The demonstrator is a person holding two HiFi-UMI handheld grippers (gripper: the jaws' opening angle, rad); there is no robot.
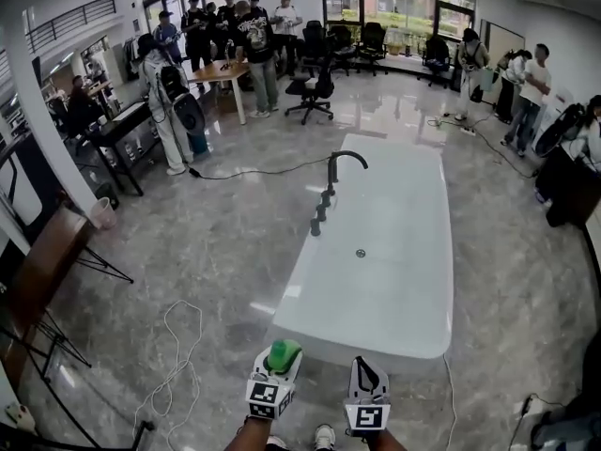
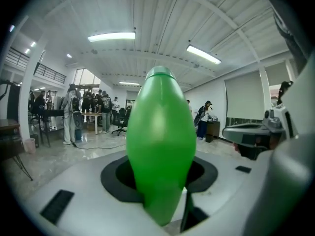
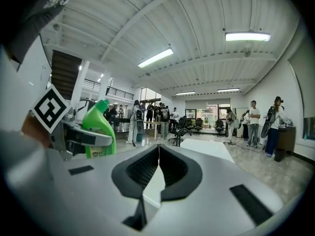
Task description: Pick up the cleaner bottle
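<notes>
Task status: pick looks done. Your left gripper (image 1: 280, 366) pinches the cleaner bottle (image 1: 285, 352) low on its green body, and it is held clear of any surface at the bottom of the head view, just short of the near end of the bathtub (image 1: 394, 289). Left gripper view: the bottle (image 2: 160, 141) fills the gap between the jaws, upright, neck up. Nothing obvious is left beyond holding it steady; grip seems secure, judging by how squarely it sits.

Your right gripper (image 1: 366, 376) is beside the left, jaws pressed together on nothing; in its own view (image 3: 158, 167) the two pads meet in a thin line. From there you see the bottle (image 3: 101, 127) off to the left, capped, label low on its side.

Containers: the bottle is opaque, so fill level cannot be told. The bathtub shows only a drain (image 1: 361, 253) and dark faucet (image 1: 343, 165); nothing lies in it.
</notes>
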